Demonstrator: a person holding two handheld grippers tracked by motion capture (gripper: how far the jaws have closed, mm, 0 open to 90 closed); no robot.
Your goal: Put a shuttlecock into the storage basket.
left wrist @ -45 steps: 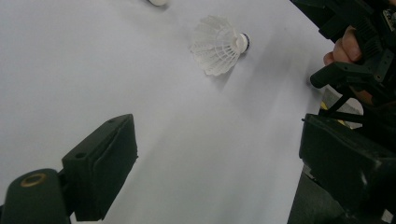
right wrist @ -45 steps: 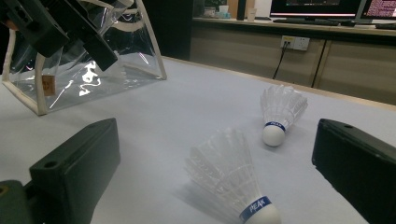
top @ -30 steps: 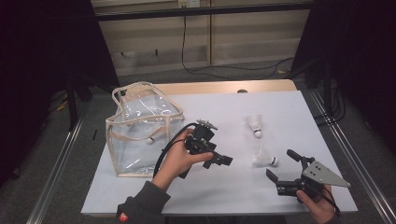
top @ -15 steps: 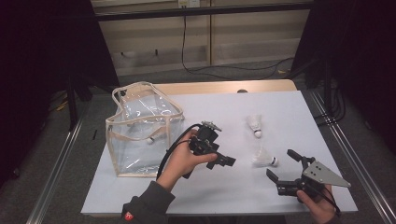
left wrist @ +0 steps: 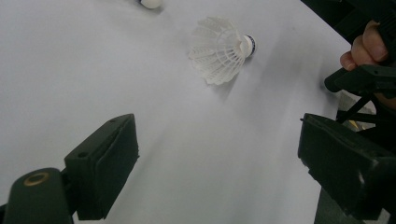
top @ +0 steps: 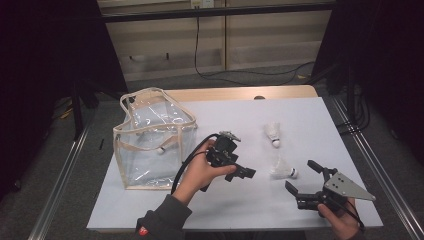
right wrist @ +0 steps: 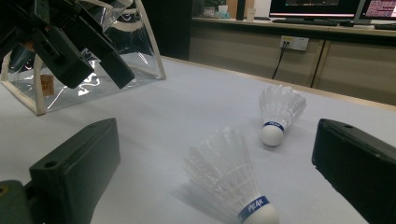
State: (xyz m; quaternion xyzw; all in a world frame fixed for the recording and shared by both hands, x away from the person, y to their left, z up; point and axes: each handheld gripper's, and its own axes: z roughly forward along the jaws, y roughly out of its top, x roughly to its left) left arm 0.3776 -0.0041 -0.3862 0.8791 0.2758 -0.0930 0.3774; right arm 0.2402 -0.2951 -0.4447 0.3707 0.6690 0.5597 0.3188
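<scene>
Clear plastic bag (top: 150, 140) holds one shuttlecock (top: 161, 149); two more lie outside.

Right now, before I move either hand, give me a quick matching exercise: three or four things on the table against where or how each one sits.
Things:
1. clear bag
2. near shuttlecock
3. far shuttlecock
4. left gripper

States:
A. lying on its side, nearest the right gripper
B. open, nothing between its jaws
C. standing at the table's left side
D. farther back on the white table, cork toward the person

Pairs: 1-C, 2-A, 3-D, 4-B
</scene>
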